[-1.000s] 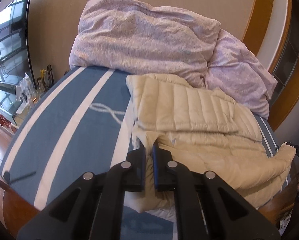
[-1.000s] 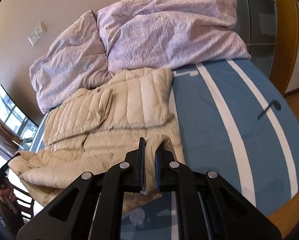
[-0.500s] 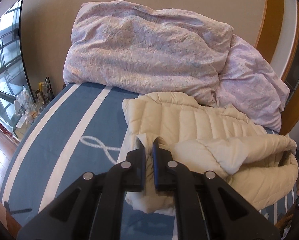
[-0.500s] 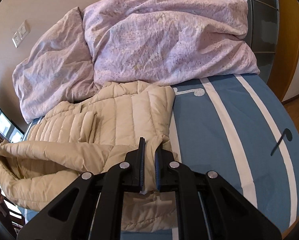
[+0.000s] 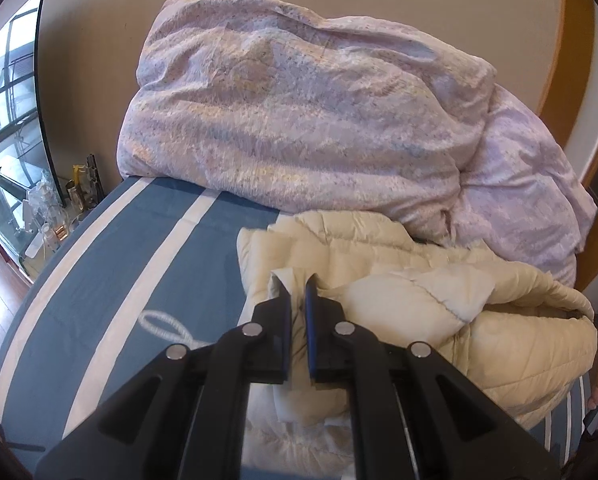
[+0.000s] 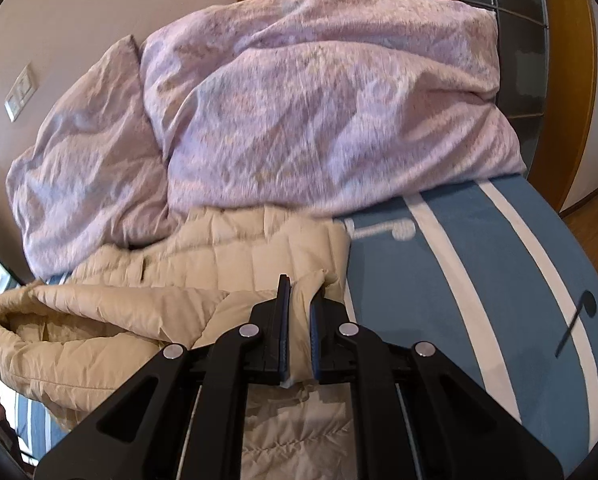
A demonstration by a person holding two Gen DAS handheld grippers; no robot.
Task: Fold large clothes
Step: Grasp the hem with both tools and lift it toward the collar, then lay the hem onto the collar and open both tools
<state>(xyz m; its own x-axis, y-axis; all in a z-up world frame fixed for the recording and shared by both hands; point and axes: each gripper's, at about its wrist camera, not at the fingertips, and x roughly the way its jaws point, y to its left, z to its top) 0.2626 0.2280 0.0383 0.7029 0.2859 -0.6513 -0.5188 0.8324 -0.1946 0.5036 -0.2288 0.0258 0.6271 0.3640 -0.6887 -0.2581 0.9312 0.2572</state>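
Observation:
A cream quilted puffer jacket point(image 5: 439, 312) lies on the blue striped bed point(image 5: 139, 264), its lower part lifted and folded over toward the pillows. My left gripper point(image 5: 297, 284) is shut on one corner of the jacket hem. My right gripper point(image 6: 299, 286) is shut on the other hem corner of the jacket point(image 6: 111, 320). Both hold the hem above the jacket's upper half, near the collar end. The jacket's underside is hidden.
A bulky lilac duvet point(image 5: 299, 112) and pillow point(image 5: 531, 184) are piled against the wall just beyond the jacket. A side table with bottles point(image 5: 47, 216) stands left of the bed. The bed sheet point(image 6: 479, 300) has white stripes at right.
Both grippers have carried the jacket hem up and forward toward the pillows, folding the lower half over the upper half. The duvet looms closer in both views.

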